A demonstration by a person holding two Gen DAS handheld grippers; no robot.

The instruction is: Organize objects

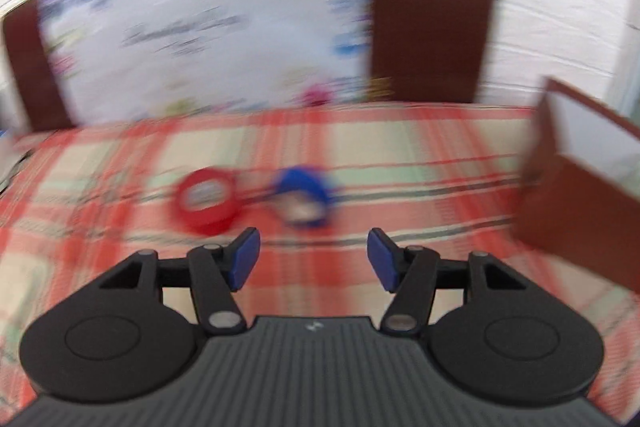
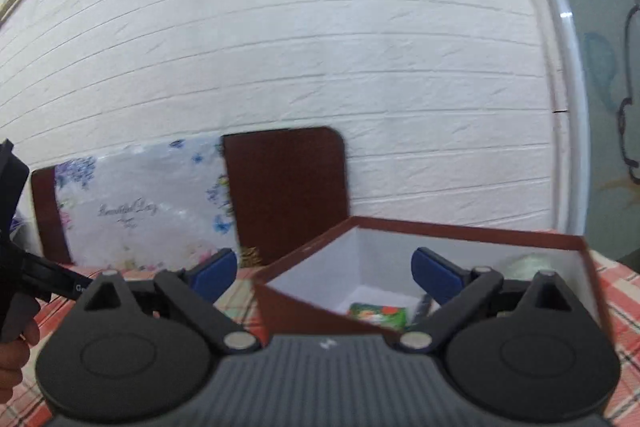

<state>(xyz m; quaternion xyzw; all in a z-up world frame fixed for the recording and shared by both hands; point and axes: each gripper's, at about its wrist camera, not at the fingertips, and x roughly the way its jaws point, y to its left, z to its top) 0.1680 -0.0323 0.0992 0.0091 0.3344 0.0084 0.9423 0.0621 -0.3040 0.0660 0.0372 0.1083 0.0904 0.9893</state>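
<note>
In the blurred left wrist view a red tape roll (image 1: 207, 200) and a blue tape roll (image 1: 303, 198) lie side by side on the red plaid tablecloth (image 1: 400, 155). My left gripper (image 1: 314, 259) is open and empty, just short of the blue roll. A brown box (image 1: 576, 211) with a white inside stands at the right. In the right wrist view my right gripper (image 2: 324, 277) is open and empty above this box (image 2: 312, 307), which holds a green packet (image 2: 378, 315) and a dark object (image 2: 422, 307).
A brown headboard (image 2: 286, 187) with a flowered white sheet (image 2: 140, 211) over it leans on the white brick wall (image 2: 280, 47) behind the table. The other hand-held gripper (image 2: 16, 227) shows at the left edge of the right wrist view.
</note>
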